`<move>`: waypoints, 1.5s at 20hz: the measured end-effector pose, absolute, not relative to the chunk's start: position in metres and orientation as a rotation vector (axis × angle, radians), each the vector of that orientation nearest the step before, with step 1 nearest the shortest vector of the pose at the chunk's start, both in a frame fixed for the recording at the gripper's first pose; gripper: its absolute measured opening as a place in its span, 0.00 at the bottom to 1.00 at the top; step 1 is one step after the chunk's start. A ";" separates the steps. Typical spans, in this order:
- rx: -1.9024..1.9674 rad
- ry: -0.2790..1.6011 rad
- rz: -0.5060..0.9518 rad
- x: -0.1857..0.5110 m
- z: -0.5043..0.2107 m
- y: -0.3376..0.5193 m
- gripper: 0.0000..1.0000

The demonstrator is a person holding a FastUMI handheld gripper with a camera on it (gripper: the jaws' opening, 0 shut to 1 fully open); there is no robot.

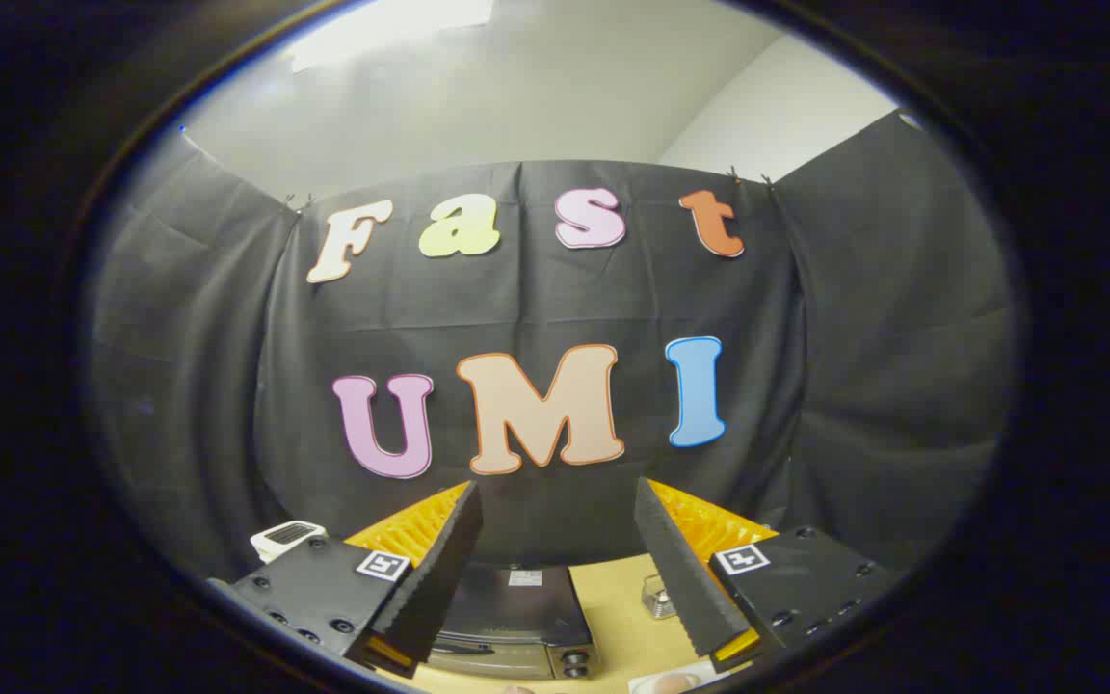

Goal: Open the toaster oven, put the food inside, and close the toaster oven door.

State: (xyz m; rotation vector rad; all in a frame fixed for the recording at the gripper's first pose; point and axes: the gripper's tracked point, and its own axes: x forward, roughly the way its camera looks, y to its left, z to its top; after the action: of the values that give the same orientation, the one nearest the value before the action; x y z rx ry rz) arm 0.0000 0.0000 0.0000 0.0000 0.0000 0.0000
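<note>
Nothing's been started yet: the claw [555, 569] is held wide apart and empty, high above the dark metal toaster oven [515, 617] on the tan wooden surface [613, 617], door apparently not yet opened.

I'm in a staged recording booth: black cloth wall [536, 299] clipped up in front of plain white room walls [555, 96], toaster oven [515, 617] on a light wooden worktop [613, 617].
</note>
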 end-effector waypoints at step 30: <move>-0.002 0.275 0.051 0.020 -0.203 0.107 0.99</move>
State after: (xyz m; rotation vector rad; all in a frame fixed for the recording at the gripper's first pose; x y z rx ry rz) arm 0.0204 0.1072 -0.2034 -0.0024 0.2749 0.0508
